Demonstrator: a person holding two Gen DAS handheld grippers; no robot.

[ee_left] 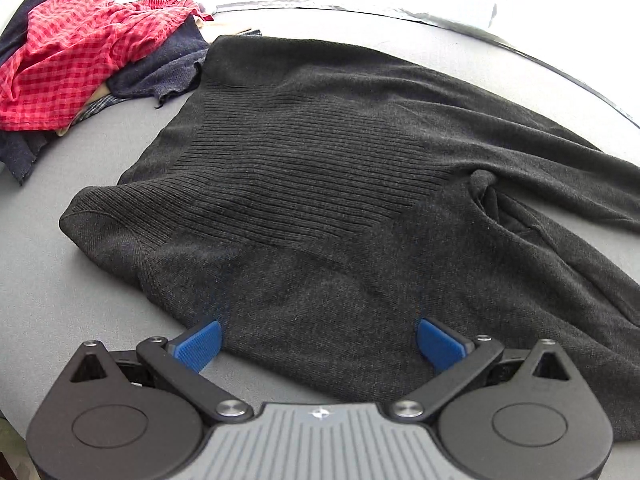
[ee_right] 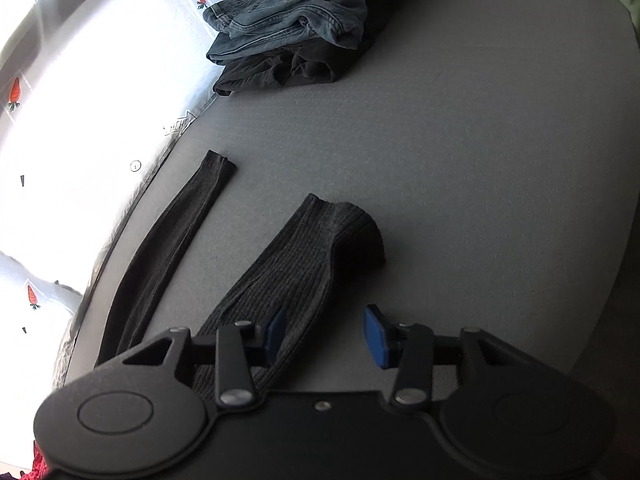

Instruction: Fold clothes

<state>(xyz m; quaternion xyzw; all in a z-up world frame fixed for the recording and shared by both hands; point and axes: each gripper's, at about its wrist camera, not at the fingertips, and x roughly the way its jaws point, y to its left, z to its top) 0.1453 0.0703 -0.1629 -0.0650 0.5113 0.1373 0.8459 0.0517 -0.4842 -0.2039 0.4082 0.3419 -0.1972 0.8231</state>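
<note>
Left wrist view shows one grey table [ee_left: 48, 288], one dark knit sweater [ee_left: 320, 184] spread flat across it, and one heap [ee_left: 80, 68] of clothes at the far left corner, with a red checked shirt [ee_left: 68, 52] on top of navy pieces. Right wrist view shows what that one does not: two sleeves, a long one [ee_right: 172, 240] lying flat along the table's left edge and a nearer one [ee_right: 312, 256] with its cuff folded under, and one stack at the far end, jeans [ee_right: 288, 12] on a black garment [ee_right: 272, 72].

Two grippers show, one per view. The left gripper [ee_left: 319, 338] is open, its blue pads wide apart over the sweater's near hem, nothing pinched. The right gripper [ee_right: 325, 334] is also open, narrower, its left pad over the nearer sleeve, its right over bare table.
</note>
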